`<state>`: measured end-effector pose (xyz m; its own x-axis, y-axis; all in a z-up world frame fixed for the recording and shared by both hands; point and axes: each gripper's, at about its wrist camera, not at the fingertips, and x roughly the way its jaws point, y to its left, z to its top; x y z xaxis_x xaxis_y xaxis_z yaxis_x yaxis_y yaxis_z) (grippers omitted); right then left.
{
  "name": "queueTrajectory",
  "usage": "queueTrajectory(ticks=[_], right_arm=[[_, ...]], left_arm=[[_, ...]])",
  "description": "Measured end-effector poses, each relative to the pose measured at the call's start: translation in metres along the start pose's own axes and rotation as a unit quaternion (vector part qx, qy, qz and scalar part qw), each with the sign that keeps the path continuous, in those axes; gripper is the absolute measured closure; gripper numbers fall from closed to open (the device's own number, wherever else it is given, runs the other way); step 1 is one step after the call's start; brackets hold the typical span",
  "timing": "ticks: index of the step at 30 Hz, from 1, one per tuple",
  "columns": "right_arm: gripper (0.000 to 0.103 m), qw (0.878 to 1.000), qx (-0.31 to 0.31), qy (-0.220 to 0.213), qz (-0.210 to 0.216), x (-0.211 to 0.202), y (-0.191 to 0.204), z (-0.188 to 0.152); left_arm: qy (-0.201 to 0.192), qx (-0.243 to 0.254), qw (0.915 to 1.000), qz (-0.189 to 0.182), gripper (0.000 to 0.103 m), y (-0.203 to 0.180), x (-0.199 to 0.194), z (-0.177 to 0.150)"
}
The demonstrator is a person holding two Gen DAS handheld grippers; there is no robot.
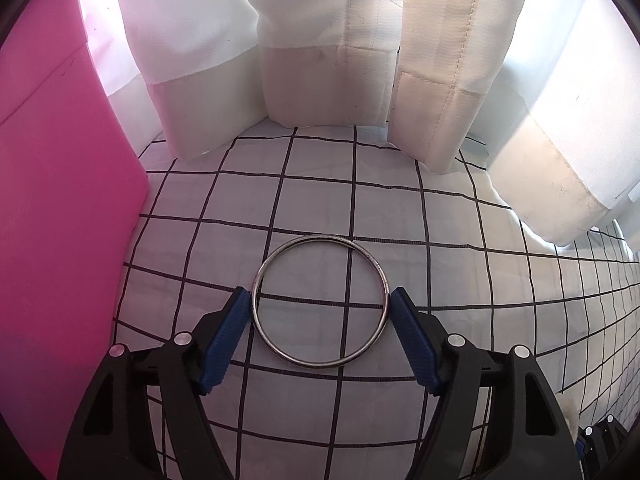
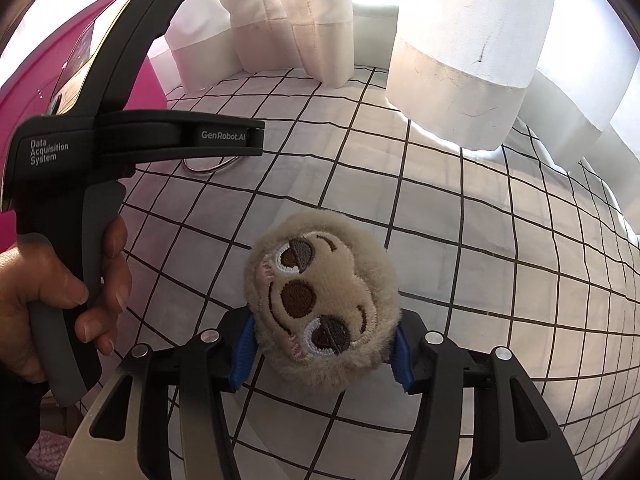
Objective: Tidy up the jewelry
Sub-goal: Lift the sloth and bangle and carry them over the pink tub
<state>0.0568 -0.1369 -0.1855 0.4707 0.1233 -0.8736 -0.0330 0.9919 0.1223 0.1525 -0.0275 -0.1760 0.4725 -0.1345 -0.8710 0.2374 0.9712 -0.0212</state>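
Stretching beneath me, a white bedsheet with a black grid (image 1: 320, 200) meets white curtains (image 1: 320, 40) and a pink box (image 1: 60, 200). My left gripper (image 1: 320, 300) clasps a thin silver metal bangle (image 1: 320, 238); my right gripper (image 2: 322, 338) squeezes a round beige plush sloth face (image 2: 320, 296).

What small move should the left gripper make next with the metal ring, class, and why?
Probably lift it gently off the cloth. The left gripper has its blue pads against opposite sides of the silver bangle, which lies flat on the checked cloth; the pink box stands beside it.
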Motion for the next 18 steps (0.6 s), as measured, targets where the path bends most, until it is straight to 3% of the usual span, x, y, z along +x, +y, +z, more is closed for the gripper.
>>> queueTrajectory(ticks=[18], right_arm=[[0.051,1.0,0.023,-0.016,-0.002,-0.038,-0.028,-0.013]], left_arm=[[-0.035,0.0,0.9992,-0.02,0.033,-0.01,-0.065,-0.018]])
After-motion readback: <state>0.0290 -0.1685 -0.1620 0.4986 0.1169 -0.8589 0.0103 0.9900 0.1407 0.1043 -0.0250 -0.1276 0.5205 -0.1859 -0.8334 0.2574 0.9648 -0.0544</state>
